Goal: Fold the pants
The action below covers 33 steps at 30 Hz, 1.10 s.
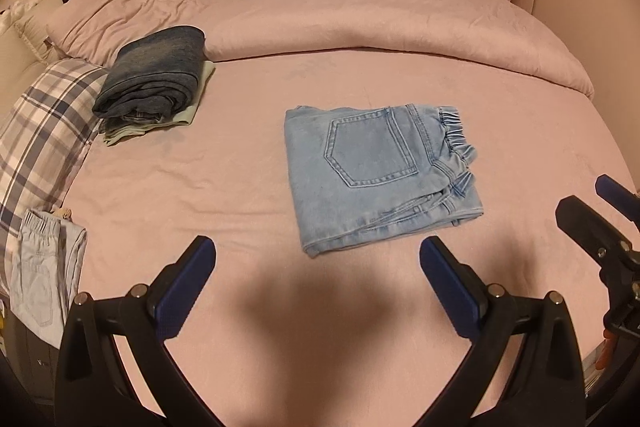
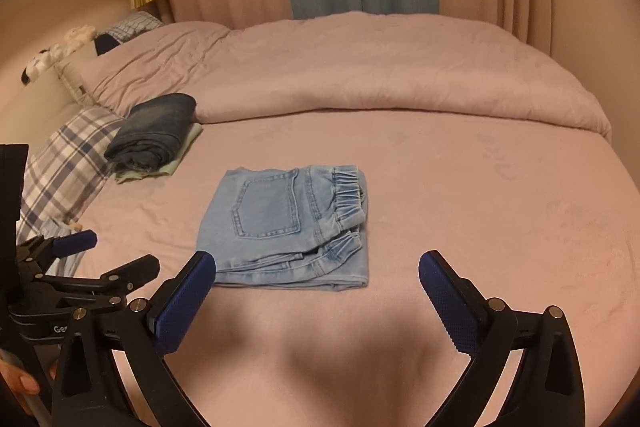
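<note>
The light-blue jeans (image 1: 380, 175) lie folded into a flat square on the pink bed sheet (image 1: 200, 187), back pocket up and elastic waistband to the right. My left gripper (image 1: 317, 251) hangs open above the sheet just in front of the jeans, with nothing between its blue pads. In the right wrist view the same folded jeans (image 2: 288, 227) lie ahead of my right gripper (image 2: 318, 263), which is wide open and holds nothing. Each gripper shows in the other's view: the right gripper (image 1: 586, 197) at the right edge, the left gripper (image 2: 120, 251) at the lower left.
A folded stack of dark jeans (image 1: 152, 79) on a pale green garment sits at the back left, beside a plaid pillow (image 1: 44, 131). Pale blue pants (image 1: 44, 275) lie at the left bed edge. A rolled pink duvet (image 1: 360, 19) runs across the back. A hand (image 2: 24, 383) shows bottom left.
</note>
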Each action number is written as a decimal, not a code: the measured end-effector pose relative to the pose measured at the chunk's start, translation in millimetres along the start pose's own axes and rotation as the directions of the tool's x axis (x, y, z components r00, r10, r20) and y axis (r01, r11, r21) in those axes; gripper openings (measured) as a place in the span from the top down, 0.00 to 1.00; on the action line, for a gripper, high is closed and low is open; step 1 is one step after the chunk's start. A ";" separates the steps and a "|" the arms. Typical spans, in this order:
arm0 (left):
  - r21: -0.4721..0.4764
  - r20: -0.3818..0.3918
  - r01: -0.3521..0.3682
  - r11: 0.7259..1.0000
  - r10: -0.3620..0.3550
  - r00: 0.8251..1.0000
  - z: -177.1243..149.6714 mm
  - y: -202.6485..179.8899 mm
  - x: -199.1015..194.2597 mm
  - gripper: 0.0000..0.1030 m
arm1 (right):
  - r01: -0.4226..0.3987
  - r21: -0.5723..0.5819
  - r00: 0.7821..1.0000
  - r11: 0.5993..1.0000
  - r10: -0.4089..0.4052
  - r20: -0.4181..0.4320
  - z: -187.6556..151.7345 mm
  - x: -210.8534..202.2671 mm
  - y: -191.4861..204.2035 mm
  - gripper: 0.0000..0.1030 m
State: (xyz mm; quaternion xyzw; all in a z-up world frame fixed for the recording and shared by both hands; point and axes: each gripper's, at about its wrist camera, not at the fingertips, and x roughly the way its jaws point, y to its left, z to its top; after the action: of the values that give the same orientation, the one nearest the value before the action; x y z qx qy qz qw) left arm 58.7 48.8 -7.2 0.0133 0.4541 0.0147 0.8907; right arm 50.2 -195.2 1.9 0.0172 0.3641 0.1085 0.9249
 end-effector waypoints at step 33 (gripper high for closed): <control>-0.015 0.018 0.066 0.998 -0.065 0.998 -3.3 0.9 -14.4 0.01 | 0.000 -0.005 1.000 1.000 0.000 0.010 -10.7 -17.7 10.9 0.02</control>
State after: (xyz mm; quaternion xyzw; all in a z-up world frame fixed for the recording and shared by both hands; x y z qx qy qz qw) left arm 47.7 49.2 2.5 -0.0085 0.4462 -0.0111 0.8948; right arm 28.3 -188.9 7.0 0.0152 0.3591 0.1092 0.9268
